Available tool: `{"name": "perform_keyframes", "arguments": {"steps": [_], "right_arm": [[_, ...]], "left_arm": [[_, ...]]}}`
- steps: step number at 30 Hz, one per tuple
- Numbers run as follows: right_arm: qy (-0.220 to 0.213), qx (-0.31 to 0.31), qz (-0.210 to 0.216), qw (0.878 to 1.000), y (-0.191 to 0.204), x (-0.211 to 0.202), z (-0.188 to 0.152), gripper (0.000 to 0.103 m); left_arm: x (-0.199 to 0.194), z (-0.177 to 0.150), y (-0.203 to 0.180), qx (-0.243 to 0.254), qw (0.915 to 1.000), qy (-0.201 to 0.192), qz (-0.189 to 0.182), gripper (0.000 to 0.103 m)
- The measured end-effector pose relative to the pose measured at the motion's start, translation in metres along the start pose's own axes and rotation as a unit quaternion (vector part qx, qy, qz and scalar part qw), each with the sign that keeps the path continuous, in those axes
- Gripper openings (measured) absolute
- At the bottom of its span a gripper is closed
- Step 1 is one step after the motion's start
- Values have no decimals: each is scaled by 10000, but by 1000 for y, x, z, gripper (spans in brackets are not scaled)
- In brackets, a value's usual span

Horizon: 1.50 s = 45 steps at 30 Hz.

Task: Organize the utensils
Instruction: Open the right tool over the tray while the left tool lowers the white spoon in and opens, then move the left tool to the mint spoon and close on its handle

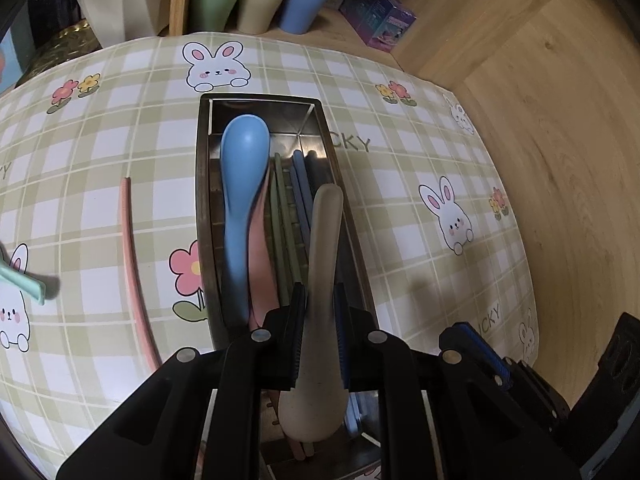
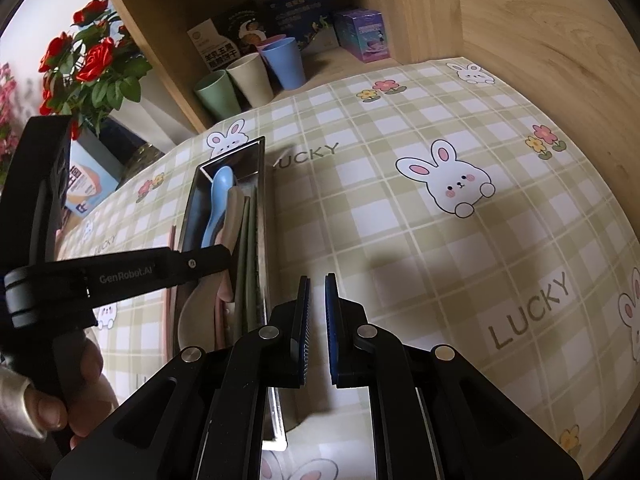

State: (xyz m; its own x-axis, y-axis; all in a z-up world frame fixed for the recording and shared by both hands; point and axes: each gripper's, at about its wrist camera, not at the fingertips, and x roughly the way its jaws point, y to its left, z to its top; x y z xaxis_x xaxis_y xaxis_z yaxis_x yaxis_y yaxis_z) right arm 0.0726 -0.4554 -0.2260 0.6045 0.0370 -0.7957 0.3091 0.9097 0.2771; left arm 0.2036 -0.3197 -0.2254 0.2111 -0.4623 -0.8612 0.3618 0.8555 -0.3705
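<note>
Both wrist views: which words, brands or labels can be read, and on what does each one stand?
"LUCKY": printed several times on the checked tablecloth.
"GenRobot.AI": on the arm of the left gripper.
Boxes and packets on the shelf: printed characters, too small and blurred to read.

A table cloth [image 1: 120, 128] with green checks, bunnies and flowers fills most of the frame, and on it lie a long metal tray [image 1: 204, 200] in the middle, a pink stick [image 1: 132, 260] left of it, and a green handle [image 1: 24, 284] at the left edge.
</note>
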Motion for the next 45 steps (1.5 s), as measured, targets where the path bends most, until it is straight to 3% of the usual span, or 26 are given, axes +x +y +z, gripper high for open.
{"name": "perform_keyframes", "arguments": {"steps": [10,18,21,26,32,34,38,45], "right_arm": [[9,-157,68,9999,24,-3,-2,8],[82,-410,157,9990,57,0,-6,8],[143,-516,183,9984,70,4,-8,8],[237,-675,187,9973,87,11,-10,8],[303,-771,113,9965,96,18,-9,8],[314,-787,97,9964,98,19,-8,8],[338,-848,97,9958,101,21,-8,8],[374,-838,103,9957,99,24,-9,8]], "left_arm": [[-61,2,32,246,9980,-582,-68,30],[-116,-9,112,209,9946,-948,370,31],[-131,-11,157,-115,9930,-990,631,31],[-137,-9,205,-558,9905,-1002,755,31],[-117,-18,225,-1221,9892,-637,498,31],[-109,-25,231,-1665,9843,-491,313,32],[-96,-35,248,-2640,9638,-371,-52,35],[-86,-22,253,-2924,9544,-457,402,37]]}}
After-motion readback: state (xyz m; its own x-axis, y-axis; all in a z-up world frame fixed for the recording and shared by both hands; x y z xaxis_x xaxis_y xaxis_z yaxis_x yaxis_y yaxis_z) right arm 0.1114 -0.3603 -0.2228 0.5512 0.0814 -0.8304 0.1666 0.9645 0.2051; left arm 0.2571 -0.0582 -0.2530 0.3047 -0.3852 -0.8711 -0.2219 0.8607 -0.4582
